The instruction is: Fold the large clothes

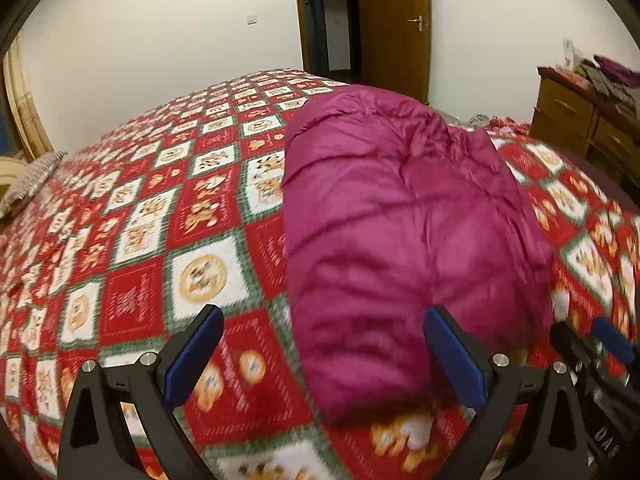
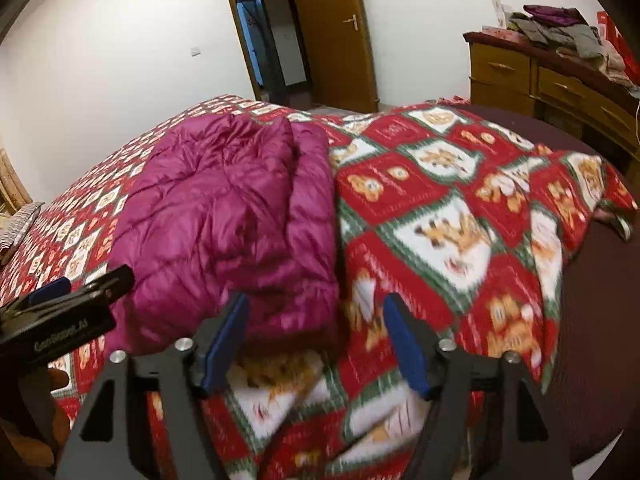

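Folded jacket (image 1: pixel 400 220) on the bed (image 1: pixel 160 240)

Left gripper (image 1: pixel 324 360) and right gripper (image 2: pixel 316 340) near its hem, jaws wide, empty; puffy fill may spring open.

Both wrist cameras look forward, low and close over the red-and-white checked bedspread (image 1: pixel 168 240), toward the brown wooden door (image 2: pixel 332 40). Both share the folded magenta quilted down jacket (image 1: pixel 400 220) and the wooden dresser (image 2: pixel 520 76).
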